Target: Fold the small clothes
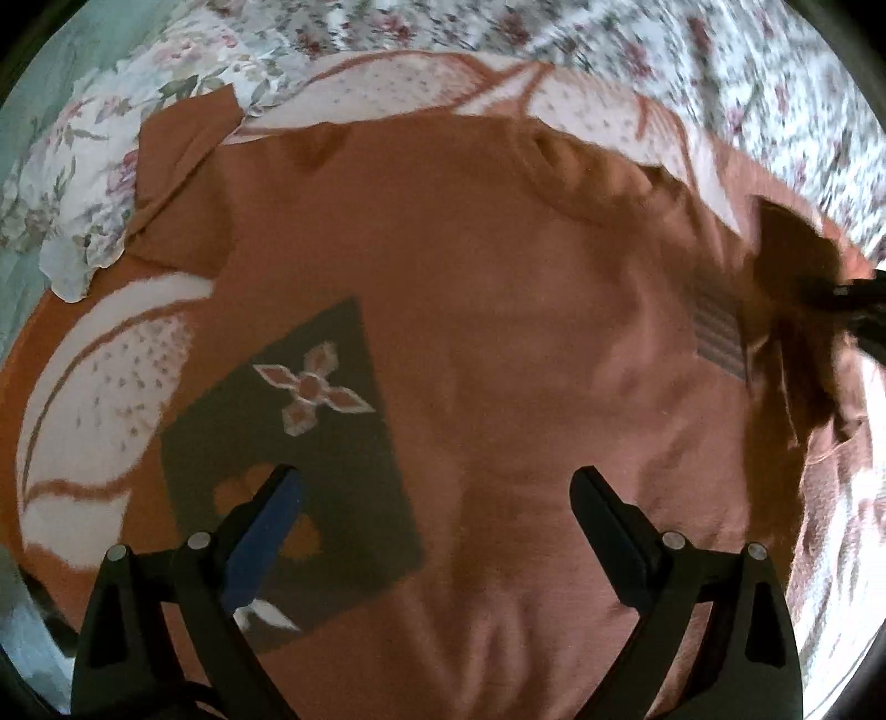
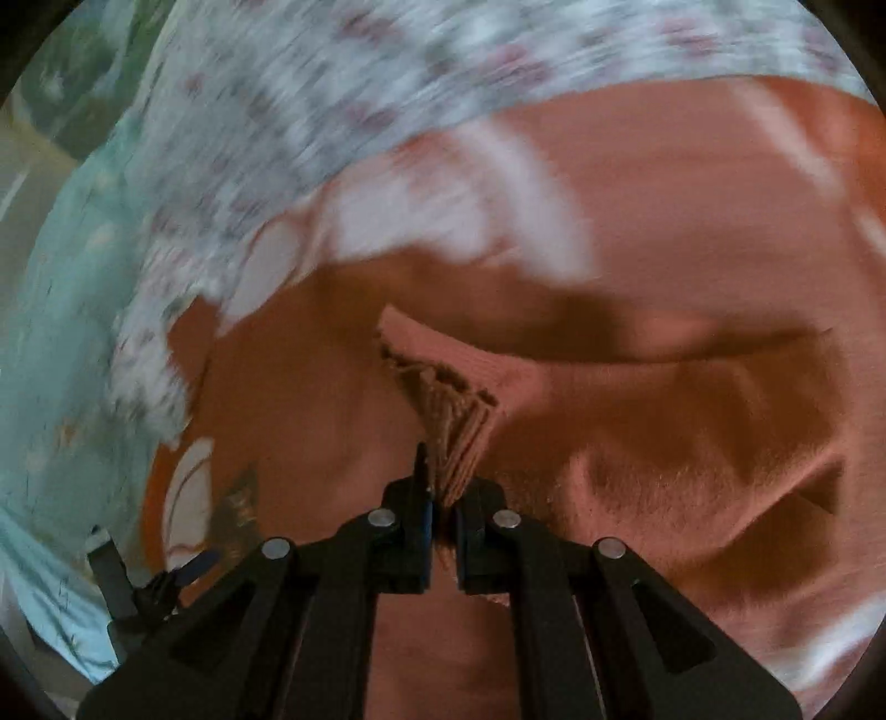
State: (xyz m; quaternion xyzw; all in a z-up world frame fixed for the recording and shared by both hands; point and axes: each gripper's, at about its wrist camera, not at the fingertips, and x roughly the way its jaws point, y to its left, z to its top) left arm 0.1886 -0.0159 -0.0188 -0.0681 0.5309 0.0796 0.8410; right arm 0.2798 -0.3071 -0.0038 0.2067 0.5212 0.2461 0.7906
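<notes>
A small rust-orange sweater (image 1: 470, 288) lies spread on an orange and white patterned blanket (image 1: 111, 354). A dark square patch with a flower motif (image 1: 310, 432) is on its left side. My left gripper (image 1: 437, 487) is open just above the sweater's lower part, holding nothing. My right gripper (image 2: 443, 498) is shut on a bunched ribbed edge of the sweater (image 2: 454, 421) and lifts it a little. The right gripper also shows at the right edge of the left wrist view (image 1: 853, 304), with the cloth pulled up towards it.
A floral sheet (image 1: 637, 50) covers the bed beyond the blanket. A pale green cloth (image 2: 61, 360) lies to the left. The left gripper shows at the lower left of the right wrist view (image 2: 144, 581).
</notes>
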